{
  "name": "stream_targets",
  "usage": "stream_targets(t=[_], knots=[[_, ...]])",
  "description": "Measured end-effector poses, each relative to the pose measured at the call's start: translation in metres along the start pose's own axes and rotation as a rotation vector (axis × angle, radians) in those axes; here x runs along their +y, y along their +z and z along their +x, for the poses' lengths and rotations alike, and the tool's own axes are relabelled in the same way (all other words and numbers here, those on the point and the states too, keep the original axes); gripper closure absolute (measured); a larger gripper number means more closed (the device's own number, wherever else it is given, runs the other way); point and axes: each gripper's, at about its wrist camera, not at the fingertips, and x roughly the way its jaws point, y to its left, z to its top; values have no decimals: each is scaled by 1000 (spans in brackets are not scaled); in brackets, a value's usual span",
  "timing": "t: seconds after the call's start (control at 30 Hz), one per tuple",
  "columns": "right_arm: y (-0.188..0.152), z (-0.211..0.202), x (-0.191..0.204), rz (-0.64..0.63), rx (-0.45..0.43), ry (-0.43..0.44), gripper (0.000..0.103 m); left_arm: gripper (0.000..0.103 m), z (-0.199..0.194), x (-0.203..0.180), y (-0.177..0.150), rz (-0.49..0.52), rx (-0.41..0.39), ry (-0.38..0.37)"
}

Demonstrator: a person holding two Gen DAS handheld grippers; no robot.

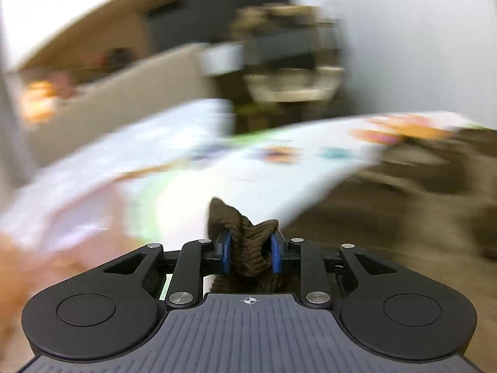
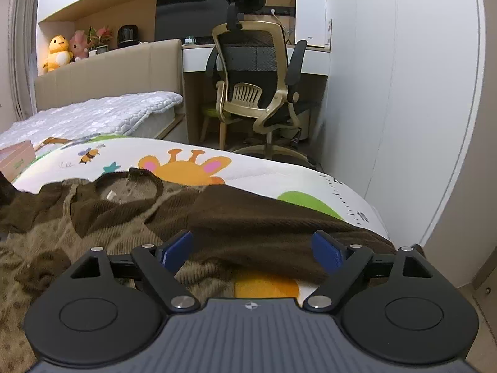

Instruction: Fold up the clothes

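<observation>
Knitwear covers the near part of the white cartoon-printed play mat [image 2: 264,174]: a dark brown ribbed knitted garment with tan spotted panels [image 2: 130,214] lies spread across it, neckline toward the far edge, one brown sleeve stretched toward the mat's right edge. The right gripper [image 2: 251,248] hovers low over that sleeve, blue pads wide apart and gripping nothing, cloth showing beneath the gap. The left gripper [image 1: 252,255] has its blue pads pinched on a bunched fold of the same brown knit, which pokes up between them; its view is heavily smeared, so little else there is readable. Bare mat shows along the far and right edges. Beyond the far edge stand a beige mesh-backed office chair [image 2: 257,74] and a grey-quilted bed [image 2: 99,115]; a white wall [image 2: 419,93] runs close along the mat's right side.
</observation>
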Motion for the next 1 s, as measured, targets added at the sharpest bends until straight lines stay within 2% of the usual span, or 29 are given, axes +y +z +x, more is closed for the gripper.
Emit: stream_targets(t=[0.07,0.17,0.23,0.27,0.3,0.37,0.4,0.53,0.57,0.63,0.73,0.8,0.87,0.93,0.97,1.0], knots=[[-5,-3,1,-17,11,-6,18,78,15,30,1,-67,28,62],[-15,-8,4,-48,31,-2,17,76,23,49,-8,-120,85,116],[-23,-15,5,-78,40,6,14,58,18,54,-14,-150,114,102],[-28,-19,6,-94,44,10,13,43,13,56,-18,-174,126,79],[-32,-23,6,-108,48,13,13,38,4,55,-21,-198,132,52],[-40,-36,6,-132,54,7,13,29,-25,45,-24,-230,131,-50],[-45,-43,5,-136,57,5,12,22,-42,33,-26,-222,122,-112],[-60,-68,8,-165,56,8,7,13,-108,-28,-28,-139,76,-376],[-62,-74,10,-171,50,10,7,9,-124,-48,-29,-102,64,-463],[-66,-84,13,-165,38,16,7,9,-150,-95,-33,4,53,-633],[-69,-95,14,-134,16,29,6,9,-176,-167,-45,184,38,-780],[-73,-103,14,-118,3,34,6,9,-181,-209,-53,300,11,-821],[-78,-111,11,-106,-7,36,6,12,-179,-243,-58,381,-4,-819],[-84,-119,6,-92,-17,23,6,26,-169,-261,-55,411,3,-824],[-86,-122,2,-80,-23,12,6,37,-164,-270,-53,424,8,-827],[-89,-126,-1,-65,-27,2,6,57,-159,-279,-52,438,13,-830]])
